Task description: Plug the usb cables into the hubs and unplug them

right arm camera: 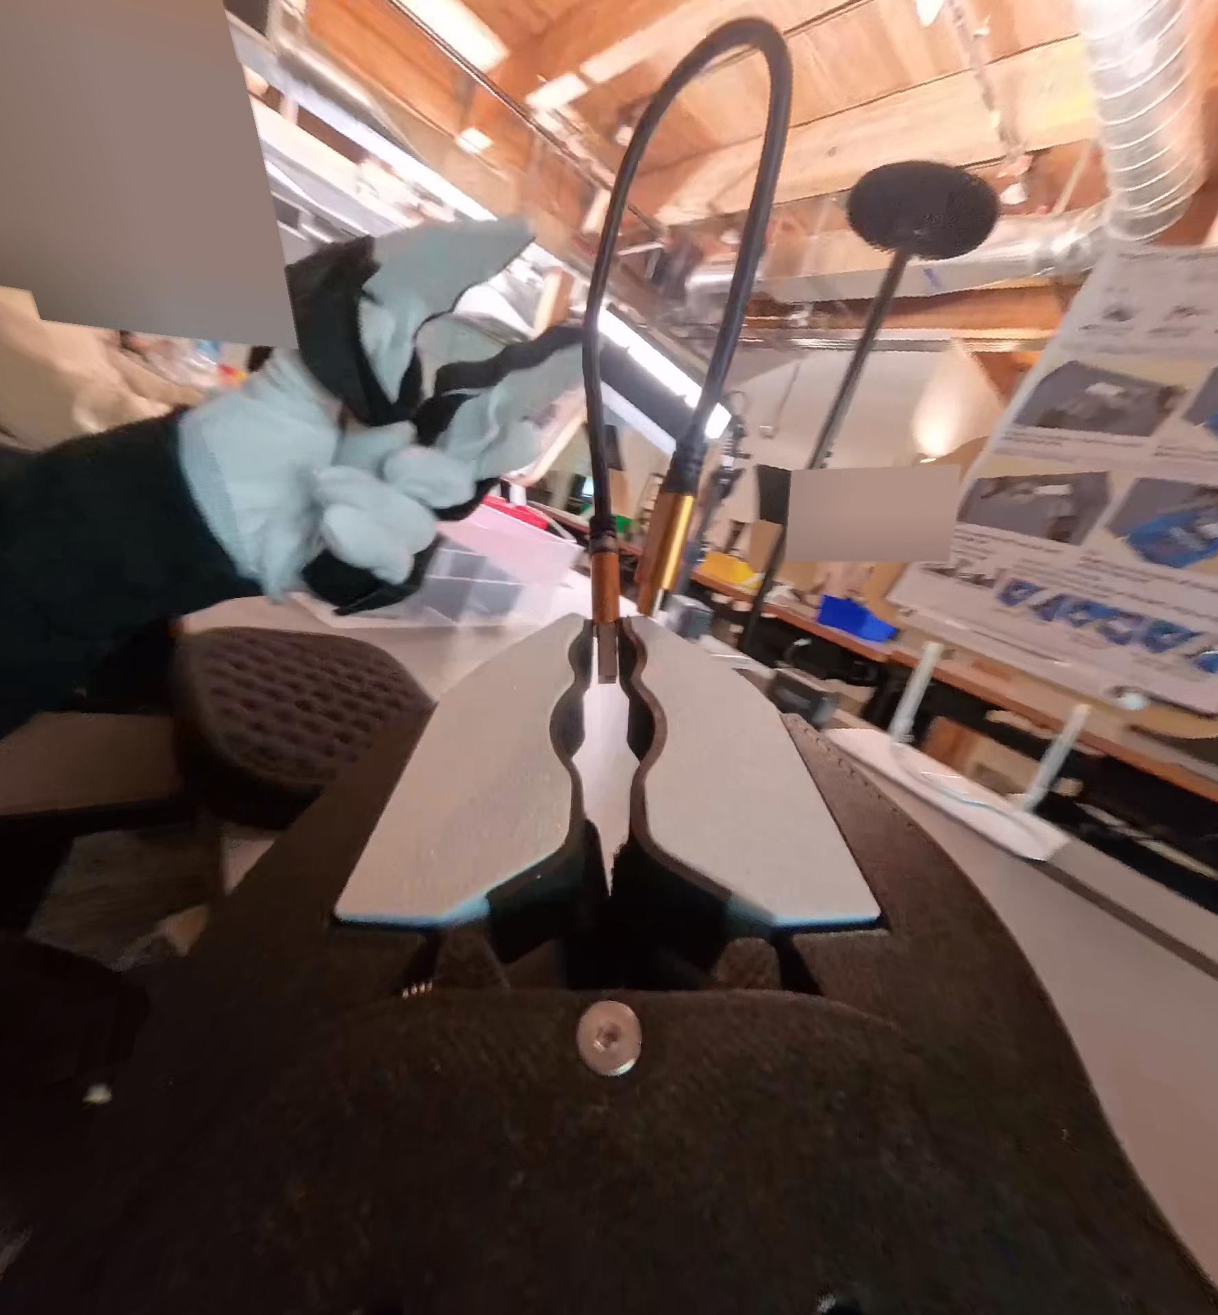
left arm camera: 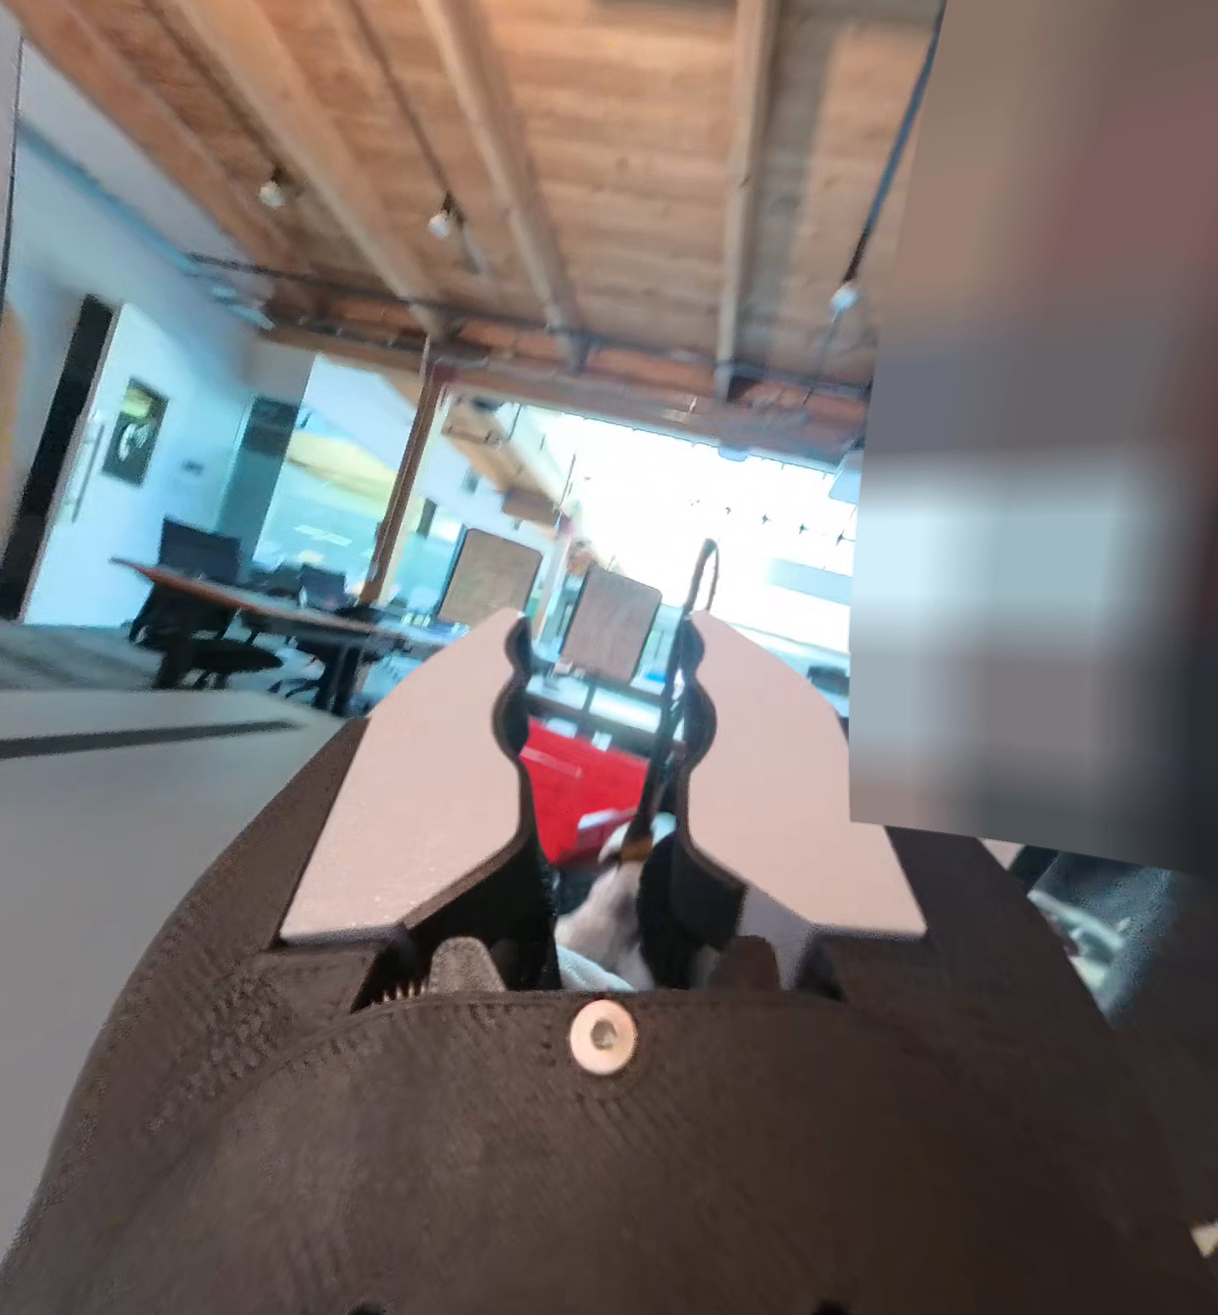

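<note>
A short black usb cable (right arm camera: 670,235) stands upright in an arch, bent into a tight inverted U. Each end carries a gold-coloured connector shell. The left connector (right arm camera: 604,580) points down, its metal plug pinched between the tips of the right gripper (right arm camera: 606,644). The right connector (right arm camera: 670,548) hangs free just beside it, slightly tilted, touching nothing visible.

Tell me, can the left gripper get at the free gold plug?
Probably yes: the free gold plug hangs in open air beside the right gripper, and the left gripper is open close by.
</note>
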`<move>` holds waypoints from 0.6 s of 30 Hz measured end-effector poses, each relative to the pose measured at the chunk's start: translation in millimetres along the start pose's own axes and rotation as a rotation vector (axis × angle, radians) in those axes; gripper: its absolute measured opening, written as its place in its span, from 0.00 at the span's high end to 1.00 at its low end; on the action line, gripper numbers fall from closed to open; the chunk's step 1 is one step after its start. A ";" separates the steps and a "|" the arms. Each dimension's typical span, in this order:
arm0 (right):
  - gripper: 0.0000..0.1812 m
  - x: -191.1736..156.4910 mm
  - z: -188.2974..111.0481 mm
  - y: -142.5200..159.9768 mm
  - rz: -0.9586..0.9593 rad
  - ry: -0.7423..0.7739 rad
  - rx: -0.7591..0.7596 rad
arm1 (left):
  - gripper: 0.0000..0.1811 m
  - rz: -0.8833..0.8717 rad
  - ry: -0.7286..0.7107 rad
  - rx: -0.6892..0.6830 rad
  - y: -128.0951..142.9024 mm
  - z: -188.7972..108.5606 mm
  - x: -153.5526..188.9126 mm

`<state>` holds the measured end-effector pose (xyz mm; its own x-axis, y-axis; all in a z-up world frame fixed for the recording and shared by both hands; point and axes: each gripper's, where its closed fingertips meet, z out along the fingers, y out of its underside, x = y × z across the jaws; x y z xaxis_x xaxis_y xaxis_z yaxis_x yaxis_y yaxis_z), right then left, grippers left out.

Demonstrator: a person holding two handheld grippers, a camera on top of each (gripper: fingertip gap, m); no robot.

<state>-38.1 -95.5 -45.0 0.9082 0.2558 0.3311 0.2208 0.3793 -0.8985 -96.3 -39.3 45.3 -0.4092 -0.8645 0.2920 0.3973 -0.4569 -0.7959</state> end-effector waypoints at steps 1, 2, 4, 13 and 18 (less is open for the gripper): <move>0.96 8.2 -2.7 -1.9 -0.057 0.040 -0.011 | 0.76 0.008 -0.012 -0.059 10.9 -0.1 -5.8; 0.96 15.6 -5.5 -3.8 -0.126 0.071 -0.030 | 0.75 0.005 -0.010 -0.132 24.5 0.5 -9.5; 0.97 26.7 -9.9 -4.8 -0.266 0.107 -0.085 | 0.74 -0.023 0.023 -0.304 58.4 3.1 -10.2; 0.97 19.4 -14.8 -6.8 -0.598 0.081 -0.199 | 0.77 0.033 0.186 -0.394 128.0 35.9 20.0; 0.97 14.9 -13.8 -2.5 -0.664 0.063 -0.250 | 0.85 0.061 0.174 -0.383 127.8 35.1 16.5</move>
<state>-20.3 -105.0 -41.7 0.5709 -0.0134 0.8209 0.8025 0.2201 -0.5546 -23.5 -119.3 -33.0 -0.5398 -0.8244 0.1704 0.1048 -0.2666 -0.9581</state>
